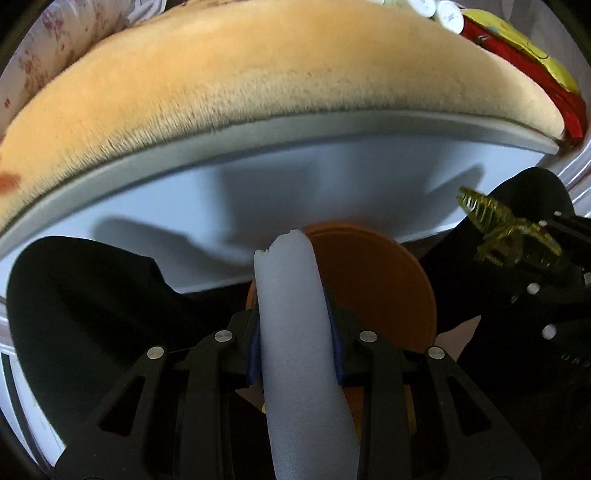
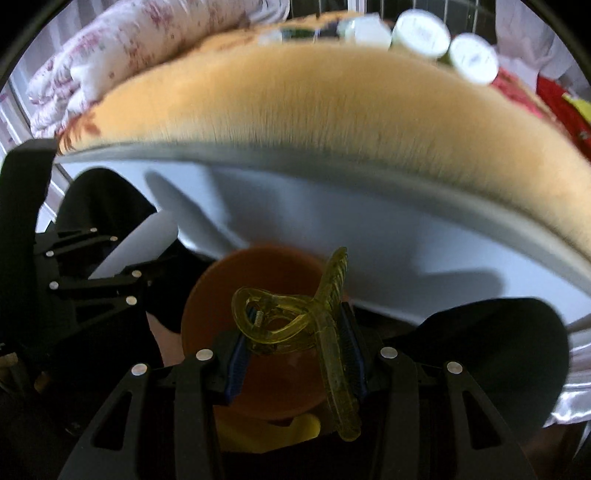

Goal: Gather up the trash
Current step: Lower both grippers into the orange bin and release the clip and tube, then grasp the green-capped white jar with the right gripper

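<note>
My left gripper is shut on a white foam tube that sticks forward between the blue pads. My right gripper is shut on a translucent yellow-green hair claw clip. Both hang over an orange round bin, which also shows in the left wrist view just beyond the tube. The right gripper with the clip shows at the right of the left wrist view. The left gripper and tube show at the left of the right wrist view.
A white ledge topped by a tan plush cushion runs across ahead. White round caps and a red and yellow item lie behind it. Floral bedding is at far left. Black fabric surrounds the bin.
</note>
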